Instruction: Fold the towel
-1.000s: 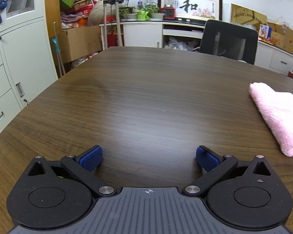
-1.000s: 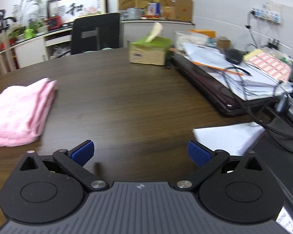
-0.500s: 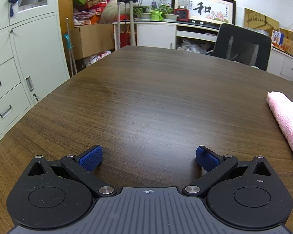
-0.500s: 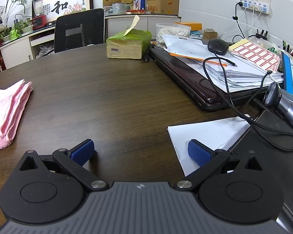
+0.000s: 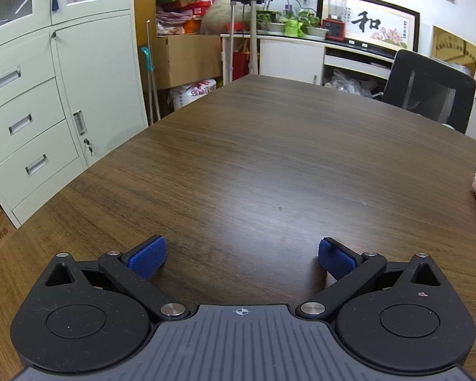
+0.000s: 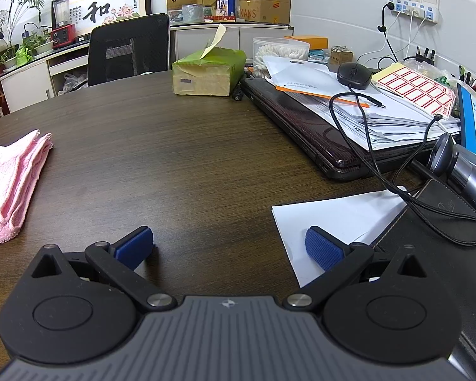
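A broad stretch of bare dark wood table (image 5: 269,165) lies ahead of the left gripper (image 5: 241,257), its far-left edge curving toward pale cabinets (image 5: 47,111). The folded pink towel (image 6: 9,184) rests between both grippers, touching neither. The right gripper (image 6: 228,247) hovers low beside a white sheet (image 6: 333,219) and cluttered laptop (image 6: 317,133); both grippers gape wide, empty.

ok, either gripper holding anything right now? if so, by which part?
Nothing held. Left gripper and right gripper are both open and empty above the table; the pink towel lies folded, untouched, between them.
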`<state>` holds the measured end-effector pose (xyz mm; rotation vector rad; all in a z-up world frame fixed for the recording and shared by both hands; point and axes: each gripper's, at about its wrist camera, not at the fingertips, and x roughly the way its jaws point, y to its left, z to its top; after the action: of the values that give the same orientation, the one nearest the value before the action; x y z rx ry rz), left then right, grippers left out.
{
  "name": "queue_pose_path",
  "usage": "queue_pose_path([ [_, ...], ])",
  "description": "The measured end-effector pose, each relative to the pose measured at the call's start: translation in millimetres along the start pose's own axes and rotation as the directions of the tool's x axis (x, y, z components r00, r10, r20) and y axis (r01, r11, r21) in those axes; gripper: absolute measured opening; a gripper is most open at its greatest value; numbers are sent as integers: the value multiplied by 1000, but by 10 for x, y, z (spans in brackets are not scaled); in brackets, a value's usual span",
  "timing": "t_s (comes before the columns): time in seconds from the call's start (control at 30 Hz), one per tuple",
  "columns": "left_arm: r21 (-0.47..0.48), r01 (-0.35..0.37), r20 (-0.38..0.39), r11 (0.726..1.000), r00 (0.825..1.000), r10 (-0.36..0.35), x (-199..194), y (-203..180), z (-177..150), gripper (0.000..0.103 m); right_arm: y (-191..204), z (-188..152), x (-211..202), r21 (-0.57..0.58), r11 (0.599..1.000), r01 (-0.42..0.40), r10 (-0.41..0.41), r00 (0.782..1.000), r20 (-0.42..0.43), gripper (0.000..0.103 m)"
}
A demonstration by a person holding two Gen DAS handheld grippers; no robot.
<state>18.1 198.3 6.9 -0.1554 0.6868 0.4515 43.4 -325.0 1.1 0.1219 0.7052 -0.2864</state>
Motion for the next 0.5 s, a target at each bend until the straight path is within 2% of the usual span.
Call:
queue_pose_path([
  [0.5,2,-1,-3,1000,1000,1,23,5,17,103,-1,0,-1,0,1000,0,0,1000,1,103],
])
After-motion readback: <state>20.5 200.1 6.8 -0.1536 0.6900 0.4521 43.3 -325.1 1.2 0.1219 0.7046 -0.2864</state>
